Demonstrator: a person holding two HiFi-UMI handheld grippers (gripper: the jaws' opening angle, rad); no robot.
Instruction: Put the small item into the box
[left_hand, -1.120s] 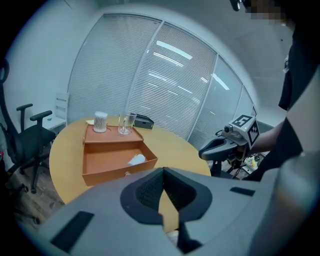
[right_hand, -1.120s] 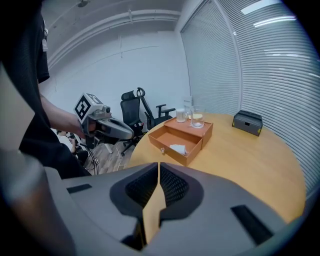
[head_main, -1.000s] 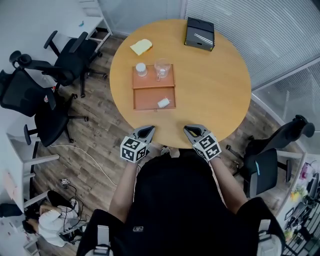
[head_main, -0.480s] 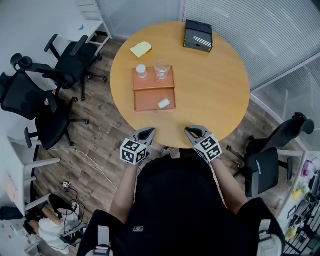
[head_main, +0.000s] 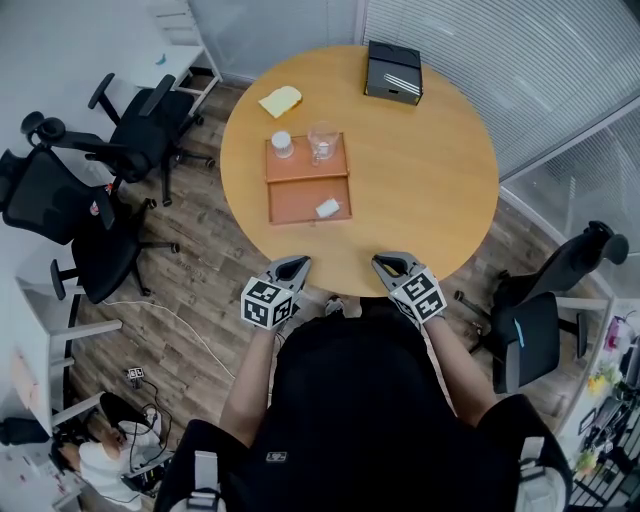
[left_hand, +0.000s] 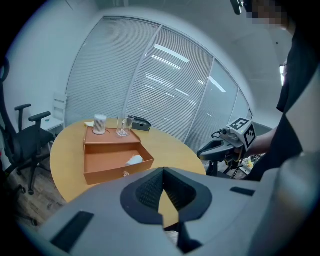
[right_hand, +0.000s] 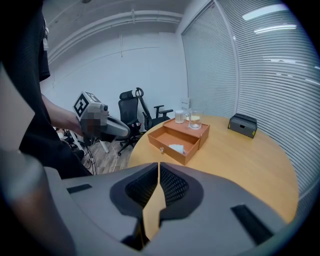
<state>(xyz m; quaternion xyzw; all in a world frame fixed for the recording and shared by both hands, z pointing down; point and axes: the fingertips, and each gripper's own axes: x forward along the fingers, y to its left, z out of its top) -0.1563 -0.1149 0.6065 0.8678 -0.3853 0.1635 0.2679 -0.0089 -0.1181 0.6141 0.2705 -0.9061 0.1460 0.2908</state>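
Note:
An orange box (head_main: 308, 158) with its drawer pulled open (head_main: 309, 200) stands on the round wooden table (head_main: 420, 180). A small white item (head_main: 327, 207) lies in the drawer's front right corner. Both grippers hover at the table's near edge, well short of the box. My left gripper (head_main: 296, 262) is shut and holds nothing, and so is my right gripper (head_main: 384, 262). The left gripper view shows the box (left_hand: 112, 167), the white item (left_hand: 134, 160) and the right gripper (left_hand: 220, 147). In the right gripper view, the box (right_hand: 172, 144) and the item (right_hand: 176, 148) lie ahead.
On top of the box stand a white ribbed cylinder (head_main: 283, 143) and a clear glass (head_main: 323, 140). A yellow sponge-like piece (head_main: 281, 100) and a black case (head_main: 394, 72) lie at the table's far side. Office chairs (head_main: 120, 140) stand on the left, another (head_main: 545, 300) on the right.
Nothing on the table has moved and both grippers hold their places; only the head view has shifted slightly.

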